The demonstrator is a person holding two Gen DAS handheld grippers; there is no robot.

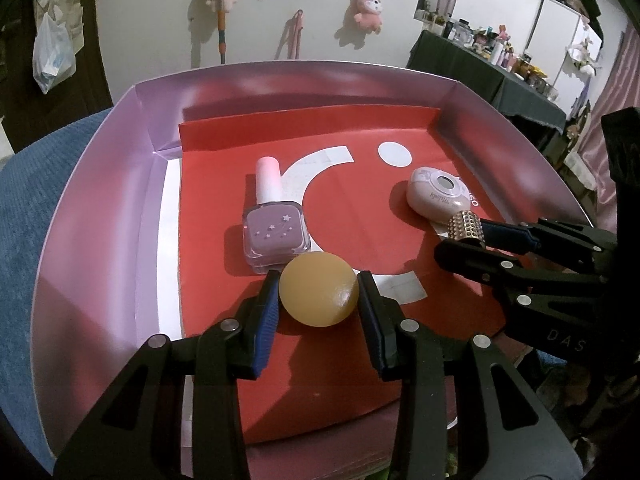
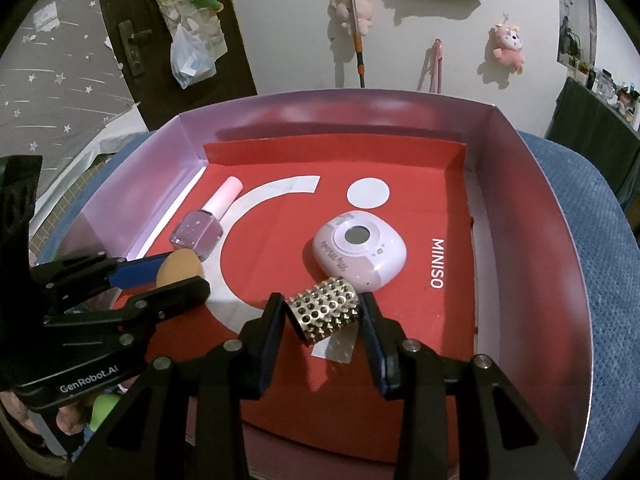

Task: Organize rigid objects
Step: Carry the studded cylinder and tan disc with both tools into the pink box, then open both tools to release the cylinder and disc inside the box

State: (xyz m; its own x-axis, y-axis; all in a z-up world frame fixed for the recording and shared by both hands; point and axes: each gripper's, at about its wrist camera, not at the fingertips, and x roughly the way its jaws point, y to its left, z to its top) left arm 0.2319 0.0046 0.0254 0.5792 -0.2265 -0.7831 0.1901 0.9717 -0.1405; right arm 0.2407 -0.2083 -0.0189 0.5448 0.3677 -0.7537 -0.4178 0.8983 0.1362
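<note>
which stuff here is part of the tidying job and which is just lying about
Job: yellow ball in left gripper; studded gold cylinder in right gripper; nail polish bottle; pink compact; box.
Lying about: plush toys, plastic bag.

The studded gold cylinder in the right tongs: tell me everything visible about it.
The studded gold cylinder is a short, shiny metal-looking tube, its curved side covered in rows of small pointed studs and round holes. It lies tilted on its side between the blue-padded fingers of the right tongs, which are shut on it, low over the red paper in the box. The pink compact sits just behind it; contact between them cannot be told.
</note>
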